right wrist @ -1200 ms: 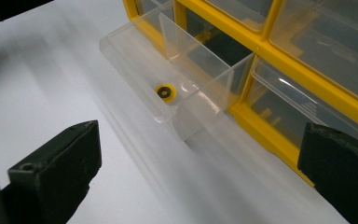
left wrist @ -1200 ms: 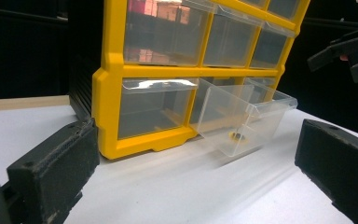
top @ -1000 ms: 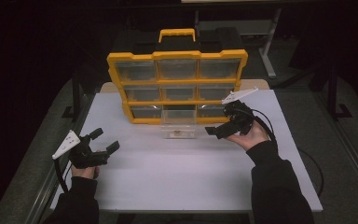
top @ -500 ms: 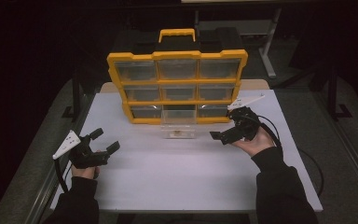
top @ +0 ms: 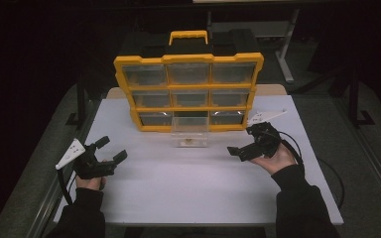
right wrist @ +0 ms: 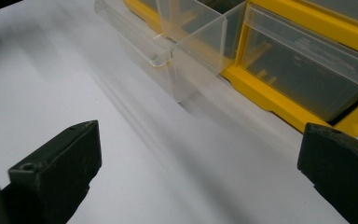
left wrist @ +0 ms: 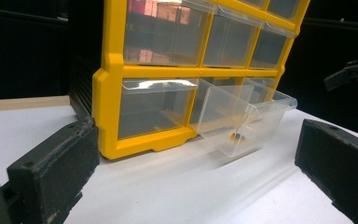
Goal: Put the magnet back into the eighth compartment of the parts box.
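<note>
Right gripper, jaws wide and empty, hovers just right of the clear plastic drawer pulled from the yellow organiser.

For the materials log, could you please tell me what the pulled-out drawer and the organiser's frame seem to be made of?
The pulled-out drawer looks like clear, glossy hard plastic: you see straight through its walls to a small dark item inside, and its edges catch highlights. The organiser's frame appears to be opaque yellow moulded plastic with a smooth, slightly shiny finish and rounded corners, though the exact plastic cannot be told.
</note>
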`<state>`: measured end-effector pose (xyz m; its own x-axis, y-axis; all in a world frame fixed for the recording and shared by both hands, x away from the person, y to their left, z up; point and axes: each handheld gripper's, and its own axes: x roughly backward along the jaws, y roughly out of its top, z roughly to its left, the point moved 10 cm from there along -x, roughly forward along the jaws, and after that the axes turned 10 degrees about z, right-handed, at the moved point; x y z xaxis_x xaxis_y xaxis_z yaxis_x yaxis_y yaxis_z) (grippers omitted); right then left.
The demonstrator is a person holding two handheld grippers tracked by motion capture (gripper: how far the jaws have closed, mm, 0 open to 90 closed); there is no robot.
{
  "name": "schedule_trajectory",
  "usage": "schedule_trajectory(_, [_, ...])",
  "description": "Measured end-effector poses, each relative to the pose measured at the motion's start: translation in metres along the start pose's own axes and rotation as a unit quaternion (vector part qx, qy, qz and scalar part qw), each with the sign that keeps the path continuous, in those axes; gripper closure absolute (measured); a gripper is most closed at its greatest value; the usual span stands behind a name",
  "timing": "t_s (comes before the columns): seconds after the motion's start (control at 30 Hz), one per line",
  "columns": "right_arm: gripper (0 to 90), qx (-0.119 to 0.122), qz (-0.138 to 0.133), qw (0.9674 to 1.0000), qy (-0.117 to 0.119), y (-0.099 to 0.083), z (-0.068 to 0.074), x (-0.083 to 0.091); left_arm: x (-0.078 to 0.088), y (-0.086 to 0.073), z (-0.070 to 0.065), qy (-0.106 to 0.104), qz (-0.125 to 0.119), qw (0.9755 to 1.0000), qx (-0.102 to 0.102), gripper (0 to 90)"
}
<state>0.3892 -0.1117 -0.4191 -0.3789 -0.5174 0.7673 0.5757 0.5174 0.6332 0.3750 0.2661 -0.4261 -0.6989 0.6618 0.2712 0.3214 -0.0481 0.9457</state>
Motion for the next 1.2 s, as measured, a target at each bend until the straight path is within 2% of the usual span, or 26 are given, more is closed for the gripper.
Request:
schedule_trajectory(0.4, [0.0,-0.008,-0.01,0.9999,-0.002,-0.017,0.0,0.002,0.0,0.0,0.0,0.0,0.0,1.0,-0.001,0.0])
schedule_trajectory(0.7, [0.0,-0.032,-0.039,0.9987,-0.003,-0.037,-0.003,0.004,0.0,0.0,-0.001,-0.001,0.0,1.0,-0.002,0.0])
schedule_trajectory(0.97, [1.7,-0.046,-0.062,0.997,-0.009,-0.046,-0.009,0.009,0.001,0.001,-0.001,-0.001,-0.002,1.0,-0.001,0.0])
schedule_trajectory(1.2, [1.5,-0.056,-0.062,0.9964,-0.016,-0.062,-0.01,0.009,0.001,0.001,-0.001,-0.002,-0.004,1.0,-0.001,0.0])
